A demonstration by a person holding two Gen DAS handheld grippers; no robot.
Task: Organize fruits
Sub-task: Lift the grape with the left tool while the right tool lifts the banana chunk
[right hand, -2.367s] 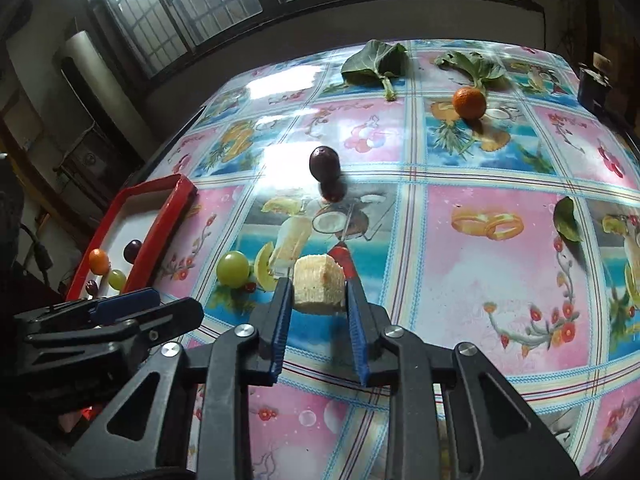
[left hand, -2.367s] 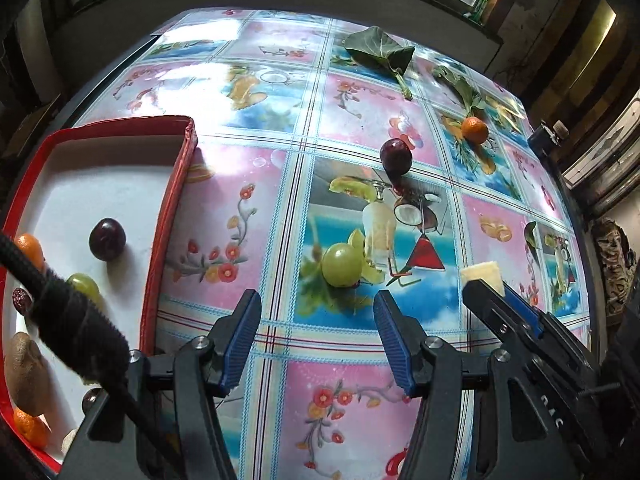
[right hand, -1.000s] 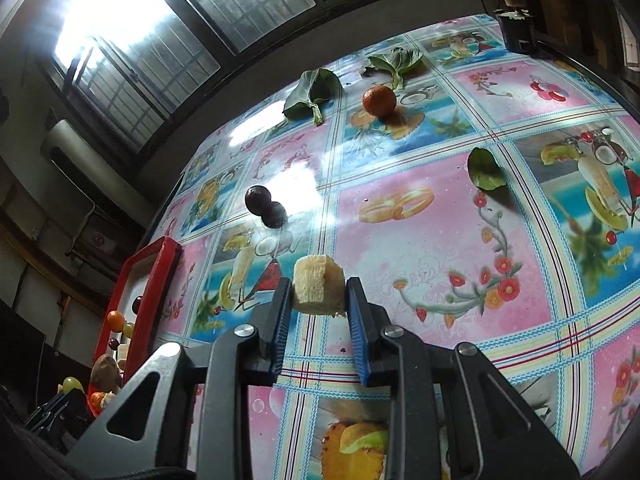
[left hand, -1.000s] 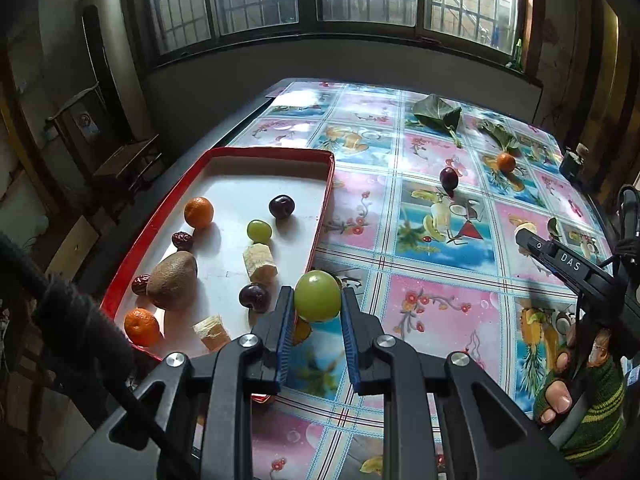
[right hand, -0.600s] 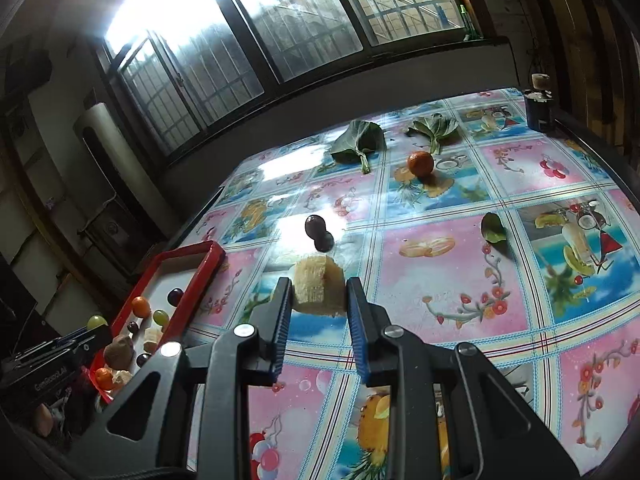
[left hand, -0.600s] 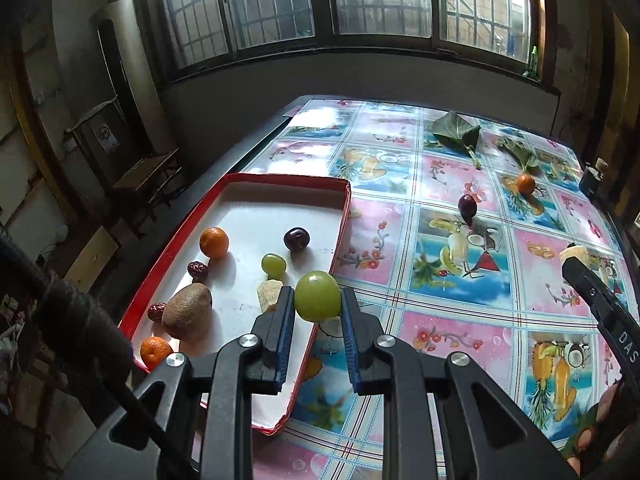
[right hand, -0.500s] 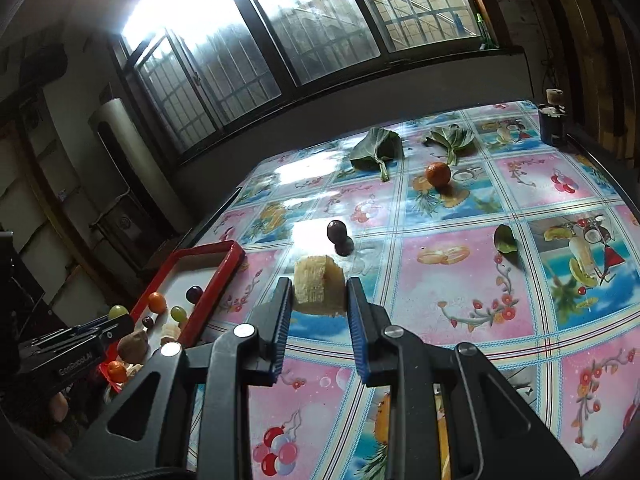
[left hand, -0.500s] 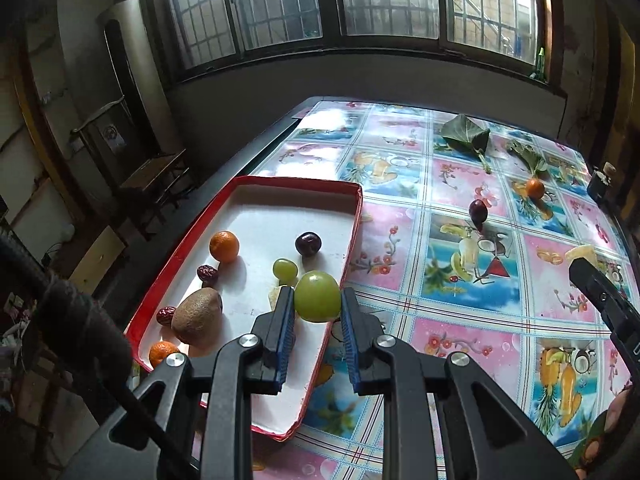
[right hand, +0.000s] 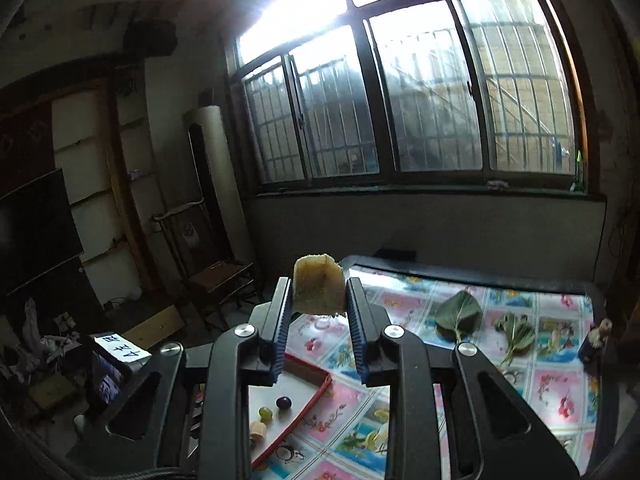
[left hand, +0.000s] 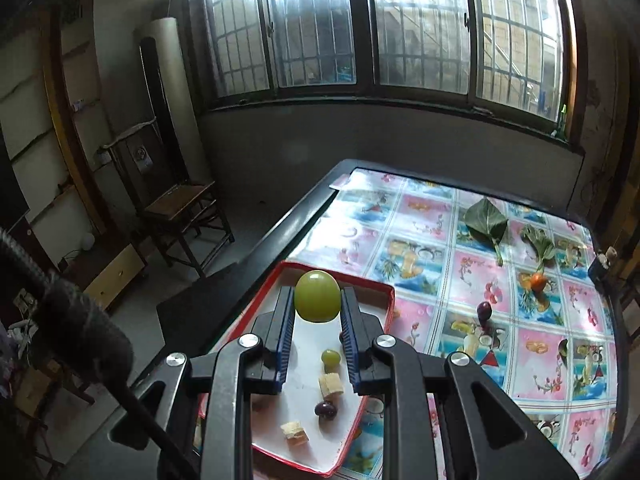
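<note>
Nearest to us in the left wrist view, our left gripper has its blue pads clamped against a large green grape, which sits between the fingertips and is held in the air above the red tray. The jaws are almost fully closed, with only the grape's width between them. Below and behind the grape, on the tray's white floor, we see a pale banana piece closest to us, then a dark plum, another banana piece, and a small green grape farther in. Both gripper arms hide the sides of the tray, so we cannot tell what else lies there.

In the right wrist view, our right gripper is likewise squeezed onto a pale yellow chunk of fruit, held high between its pads, narrow gap filled by the chunk. Beneath it the tray corner shows a banana slice, a green grape and a dark plum.

Past the tray, on the table with its flowery cloth, a dark plum rests well apart from the tray, and farther on an orange lies near a sprig of leaves. Beside that sprig lies a broad green leaf. At the far right edge stands a small dark bottle. Beyond the table are a grey wall and barred windows, with a wooden chair off to the left.
</note>
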